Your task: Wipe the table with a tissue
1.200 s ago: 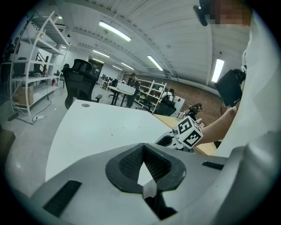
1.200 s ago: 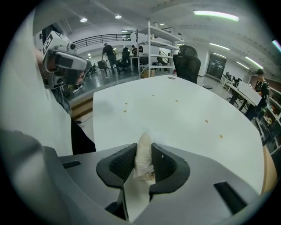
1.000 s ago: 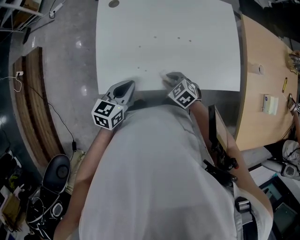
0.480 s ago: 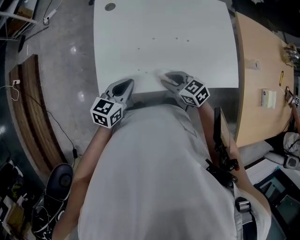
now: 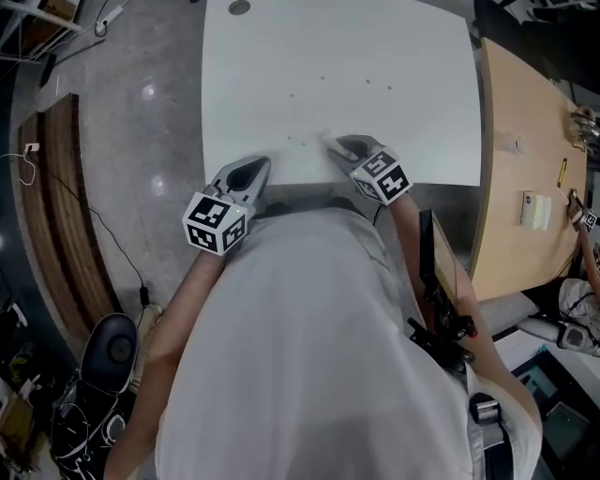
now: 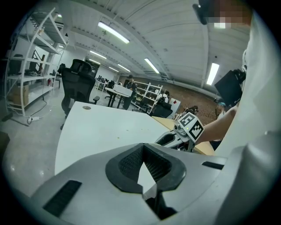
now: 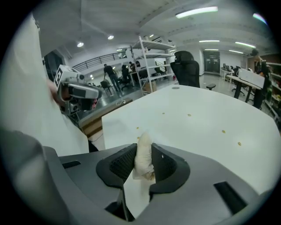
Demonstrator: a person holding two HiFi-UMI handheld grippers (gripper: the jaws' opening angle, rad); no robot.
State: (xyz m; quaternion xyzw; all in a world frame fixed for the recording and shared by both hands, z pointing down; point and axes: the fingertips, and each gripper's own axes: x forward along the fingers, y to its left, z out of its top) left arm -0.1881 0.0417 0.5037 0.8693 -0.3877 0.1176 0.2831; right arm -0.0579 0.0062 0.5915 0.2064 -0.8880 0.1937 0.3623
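Observation:
The white table (image 5: 394, 47) carries a few small brown specks (image 5: 367, 81), which also show as specks (image 7: 223, 131) in the right gripper view. My right gripper (image 5: 343, 146) reaches over the near edge, shut on a crumpled white tissue (image 7: 144, 154) that stands upright between its pads. In the head view the tissue (image 5: 327, 142) pokes out at the jaw tips, just above the table top. My left gripper (image 5: 251, 172) hovers at the near edge, left of the right one. Its jaws (image 6: 142, 169) are shut and hold nothing.
A wooden table (image 5: 525, 131) with small items adjoins on the right. A round grommet (image 5: 239, 7) sits at the white table's far edge. Grey floor (image 5: 141, 141) lies to the left. A black office chair (image 7: 186, 70) stands beyond the far side. My own torso hides the near floor.
My right gripper has rolled and lifted a little with the tissue still in it, staying near the table's front edge. The left gripper has stayed put.

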